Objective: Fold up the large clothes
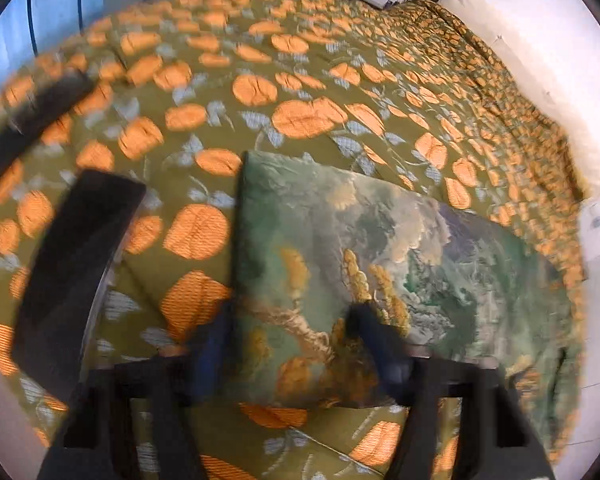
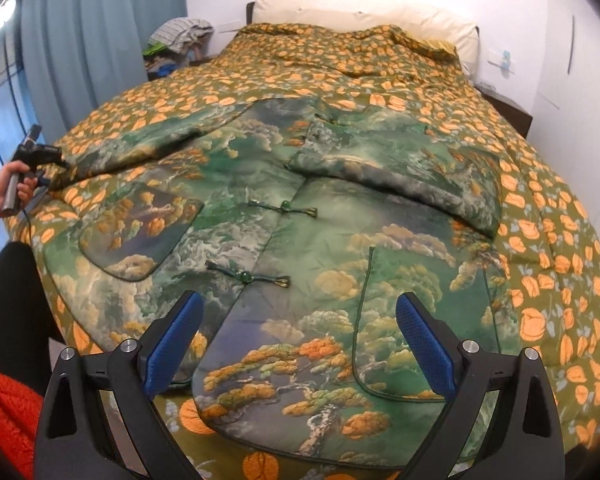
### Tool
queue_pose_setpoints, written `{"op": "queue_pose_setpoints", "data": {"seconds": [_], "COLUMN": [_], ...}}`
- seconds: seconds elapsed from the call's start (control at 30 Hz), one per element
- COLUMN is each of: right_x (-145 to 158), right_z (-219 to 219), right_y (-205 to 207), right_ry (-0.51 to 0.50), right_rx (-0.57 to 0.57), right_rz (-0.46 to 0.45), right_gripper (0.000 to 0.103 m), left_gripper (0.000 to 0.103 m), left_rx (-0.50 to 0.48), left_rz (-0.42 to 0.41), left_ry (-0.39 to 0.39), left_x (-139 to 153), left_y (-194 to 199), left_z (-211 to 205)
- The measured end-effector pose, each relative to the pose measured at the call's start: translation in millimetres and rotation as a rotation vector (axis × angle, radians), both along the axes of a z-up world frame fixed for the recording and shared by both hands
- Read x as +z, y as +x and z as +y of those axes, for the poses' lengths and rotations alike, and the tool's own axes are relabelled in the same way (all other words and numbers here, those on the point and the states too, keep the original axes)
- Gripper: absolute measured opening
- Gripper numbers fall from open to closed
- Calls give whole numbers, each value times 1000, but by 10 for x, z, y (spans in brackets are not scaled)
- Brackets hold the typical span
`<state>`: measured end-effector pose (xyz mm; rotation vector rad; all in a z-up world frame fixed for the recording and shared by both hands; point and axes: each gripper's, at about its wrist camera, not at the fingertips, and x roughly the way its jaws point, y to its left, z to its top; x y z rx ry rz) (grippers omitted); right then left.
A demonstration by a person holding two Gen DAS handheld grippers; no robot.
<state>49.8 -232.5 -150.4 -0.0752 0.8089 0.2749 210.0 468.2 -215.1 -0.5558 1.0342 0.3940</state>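
Observation:
A padded green jacket point(image 2: 300, 200) with a pine and cloud print lies face up on the orange-patterned bedspread point(image 2: 540, 260). One sleeve point(image 2: 400, 168) is folded across its chest. The other sleeve point(image 2: 140, 140) stretches out to the left. My left gripper point(image 2: 40, 154), held in a hand, is at that sleeve's end. In the blurred left wrist view the sleeve cuff point(image 1: 340, 240) sits between the fingers of my left gripper point(image 1: 288, 348), which look shut on it. My right gripper point(image 2: 300, 340) hovers open over the jacket's hem, with nothing held.
Pillows point(image 2: 360, 16) and a headboard stand at the far end of the bed. Blue curtains point(image 2: 100, 40) and a pile of clothes point(image 2: 180, 40) are at the back left, a nightstand point(image 2: 508, 108) at the right. A red sleeve point(image 2: 4, 412) shows at the lower left. Blurred dark shapes point(image 1: 76, 272) lie left of the cuff.

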Motion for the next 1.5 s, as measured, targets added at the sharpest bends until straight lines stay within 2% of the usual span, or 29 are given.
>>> {"op": "queue_pose_setpoints", "data": {"seconds": [0.03, 0.07, 0.17, 0.27, 0.37, 0.43, 0.53, 0.6, 0.7, 0.77, 0.87, 1.0, 1.1, 1.2, 1.27, 1.3, 1.43, 1.5], "right_x": [-4, -4, 4, -11, -43, -59, -92, -103, -86, -65, -57, -73, -80, -90, -106, -114, -128, -122], "right_z": [1, -1, -32, -78, -143, -197, -296, -371, -498, -583, -725, -871, -955, -1003, -1020, -1027, -1045, -1047], "right_y": [-2, -6, -13, -20, -25, -33, -41, -45, -62, -76, -109, -128, -137, -134, -115, -107, -72, -13], "right_ry": [0, 2, 15, 30, 50, 70, 101, 120, 152, 167, 184, 203, 213, 216, 215, 217, 220, 217], "right_rx": [-1, -3, -11, -22, -37, -50, -72, -92, -126, -149, -187, -228, -253, -265, -271, -273, -281, -275], "right_rz": [1, 1, -6, -13, -15, -19, -18, -19, -31, -47, -60, -58, -57, -57, -50, -46, -30, -23], "right_gripper": [98, 98, 98, 98, 98, 98, 98, 98, 98, 98, 98, 98, 98, 98, 98, 98, 98, 98], "left_gripper": [8, 6, 5, 5, 5, 5, 5, 5, 5, 5, 5, 5, 6, 13, 33, 33, 42, 52], "left_rx": [0, -3, -31, -97, -205, -288, -461, -562, -708, -791, -878, -931, -958, -985, -1017, -1034, -1067, -1066], "left_rz": [13, 6, -32, -114, -215, -277, -386, -441, -497, -502, -465, -378, -303, -226, -195, -189, -204, -218], "left_ry": [8, -4, 66, 116, 165, 191, 220, 234, 229, 225, 222, 236, 288, 319, 296, 283, 232, 208], "left_x": [16, 43, 317, 763, 1328, 1677, 2189, 2388, 2494, 2428, 2102, 1461, 938, 500, 280, 209, 174, 227], "left_y": [13, 6, -24, -15, 0, 30, 105, 112, 143, 183, 286, 370, 341, 311, 246, 196, -82, -231], "left_z": [2, -4, -116, -364, -809, -1177, -2004, -2521, -3314, -3775, -4427, -5026, -5367, -5561, -5604, -5619, -5541, -5443]}}
